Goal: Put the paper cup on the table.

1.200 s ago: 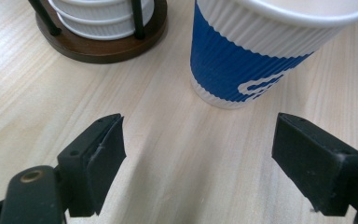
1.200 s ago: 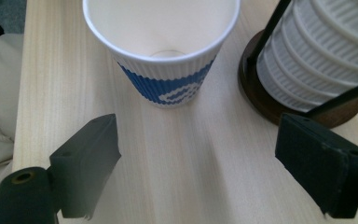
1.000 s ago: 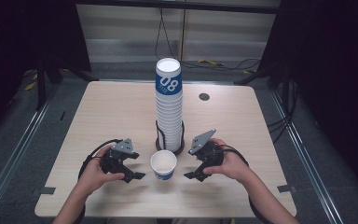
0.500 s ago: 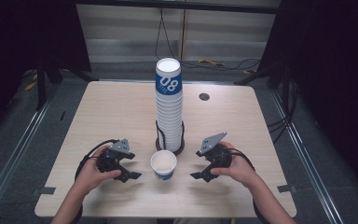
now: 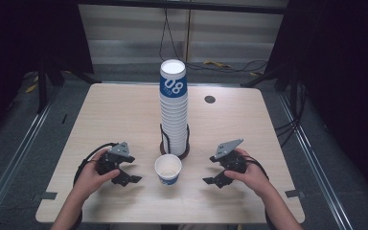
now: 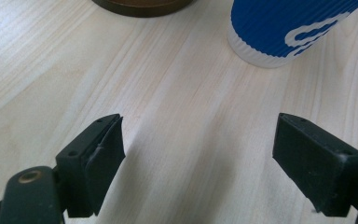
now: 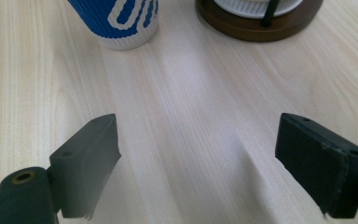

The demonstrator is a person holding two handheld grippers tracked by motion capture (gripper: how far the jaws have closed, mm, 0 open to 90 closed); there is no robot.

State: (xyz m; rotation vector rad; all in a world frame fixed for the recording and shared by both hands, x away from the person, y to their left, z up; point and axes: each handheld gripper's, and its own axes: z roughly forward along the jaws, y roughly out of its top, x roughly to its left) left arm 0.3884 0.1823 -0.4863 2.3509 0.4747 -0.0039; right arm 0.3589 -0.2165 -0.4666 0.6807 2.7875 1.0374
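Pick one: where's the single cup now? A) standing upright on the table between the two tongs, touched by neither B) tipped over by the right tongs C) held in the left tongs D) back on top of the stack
A: the single cup stands upright on the table, just in front of the stack, with the open left tongs and open right tongs apart from it on either side.

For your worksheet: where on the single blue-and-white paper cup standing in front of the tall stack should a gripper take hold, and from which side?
Probably the ribbed blue wall of the single blue-and-white paper cup, below its rim. It stands upright, mouth up, between the open left gripper and right gripper; come in level from either side, jaws straddling it.
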